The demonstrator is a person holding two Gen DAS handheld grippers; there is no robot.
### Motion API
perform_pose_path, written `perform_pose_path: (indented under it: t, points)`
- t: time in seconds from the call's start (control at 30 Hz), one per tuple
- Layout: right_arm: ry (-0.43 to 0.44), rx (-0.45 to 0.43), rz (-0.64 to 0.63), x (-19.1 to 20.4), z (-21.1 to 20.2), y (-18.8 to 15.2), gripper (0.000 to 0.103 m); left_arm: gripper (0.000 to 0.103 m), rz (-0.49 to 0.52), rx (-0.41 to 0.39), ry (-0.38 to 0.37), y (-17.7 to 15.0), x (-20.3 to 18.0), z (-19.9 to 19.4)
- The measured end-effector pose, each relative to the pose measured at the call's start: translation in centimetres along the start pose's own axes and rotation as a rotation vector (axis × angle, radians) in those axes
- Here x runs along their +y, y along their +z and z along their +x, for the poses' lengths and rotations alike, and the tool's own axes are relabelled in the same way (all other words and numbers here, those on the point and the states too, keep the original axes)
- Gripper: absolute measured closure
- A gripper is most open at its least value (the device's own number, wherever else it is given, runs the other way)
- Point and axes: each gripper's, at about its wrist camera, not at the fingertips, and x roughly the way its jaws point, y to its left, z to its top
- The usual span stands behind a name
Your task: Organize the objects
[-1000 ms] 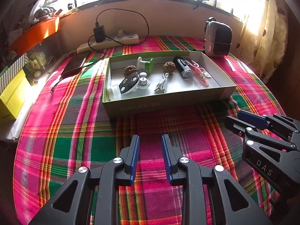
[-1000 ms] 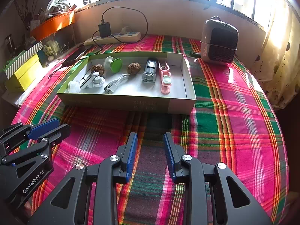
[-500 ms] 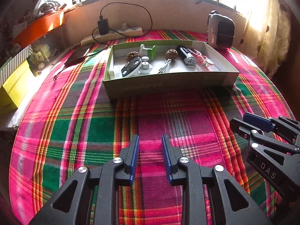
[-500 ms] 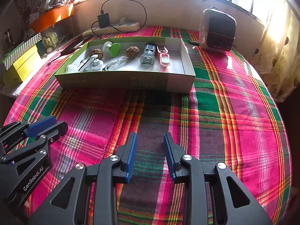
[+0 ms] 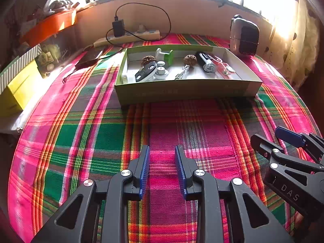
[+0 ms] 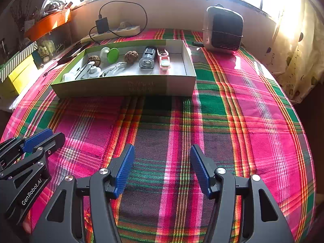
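A shallow green cardboard box (image 5: pixel 182 93) (image 6: pixel 125 87) stands on the plaid tablecloth and holds several small items: two walnuts (image 5: pixel 190 59), a green and white suction hook (image 5: pixel 169 55), a black flashlight (image 5: pixel 206 62), a pink clip (image 6: pixel 164 62) and white cables (image 6: pixel 113 68). My left gripper (image 5: pixel 162 154) is open and empty, hovering over the cloth in front of the box. My right gripper (image 6: pixel 162 151) is open wide and empty, to the right of the left one; it also shows in the left wrist view (image 5: pixel 271 139).
A small heater (image 6: pixel 222 32) stands at the back right. A power strip with a charger (image 5: pixel 129 35) lies along the back wall. A phone (image 5: pixel 89 57), yellow boxes (image 5: pixel 16 87) and an orange tray (image 5: pixel 48 26) are at the left. A curtain (image 6: pixel 293 50) hangs at the right.
Both grippers have drawn back and lowered, away from the box. The right gripper's jaws have opened wider. The left gripper's jaws keep the same gap.
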Motion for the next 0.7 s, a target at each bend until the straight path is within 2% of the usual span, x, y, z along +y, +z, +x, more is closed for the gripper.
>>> perform_pose_path:
  t: [0.7]
  points:
    - [0.000, 0.000, 0.000, 0.00, 0.03, 0.02, 0.043, 0.079, 0.001, 0.000, 0.001, -0.02, -0.03, -0.04]
